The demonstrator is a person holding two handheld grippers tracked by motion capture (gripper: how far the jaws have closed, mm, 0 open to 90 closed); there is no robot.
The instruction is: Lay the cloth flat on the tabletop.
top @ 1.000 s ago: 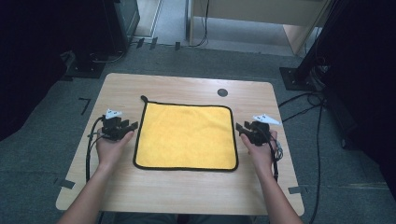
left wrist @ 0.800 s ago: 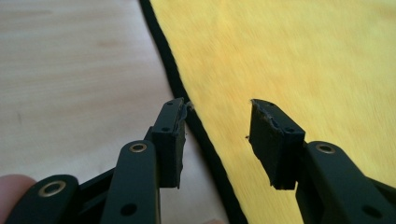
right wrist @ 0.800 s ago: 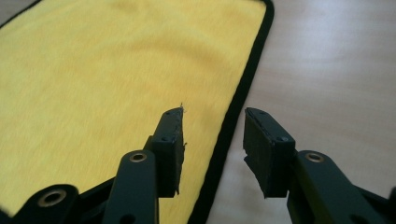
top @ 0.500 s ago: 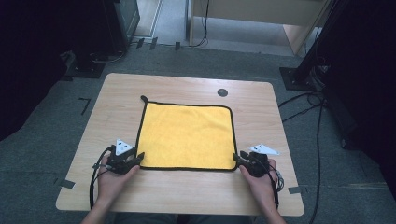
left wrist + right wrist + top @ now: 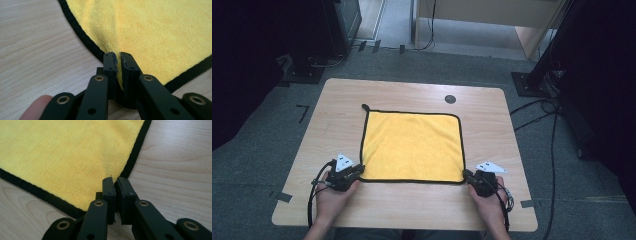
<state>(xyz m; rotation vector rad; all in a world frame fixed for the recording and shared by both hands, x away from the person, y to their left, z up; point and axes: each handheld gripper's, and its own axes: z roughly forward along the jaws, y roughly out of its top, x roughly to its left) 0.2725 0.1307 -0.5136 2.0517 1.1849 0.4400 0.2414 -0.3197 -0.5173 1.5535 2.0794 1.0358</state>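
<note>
Both tools have come down to the cloth's [image 5: 412, 146] near corners, left tool [image 5: 119, 58] and right tool [image 5: 115, 182] just pinched shut on them, so next I'd lift evenly and fold it away across the worktop [image 5: 402, 210].

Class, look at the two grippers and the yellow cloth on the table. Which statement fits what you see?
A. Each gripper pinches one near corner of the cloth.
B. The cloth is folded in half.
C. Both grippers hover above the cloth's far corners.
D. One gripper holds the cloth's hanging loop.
A: the left gripper and right gripper each have their jaws closed on a near corner of the flat cloth.
</note>
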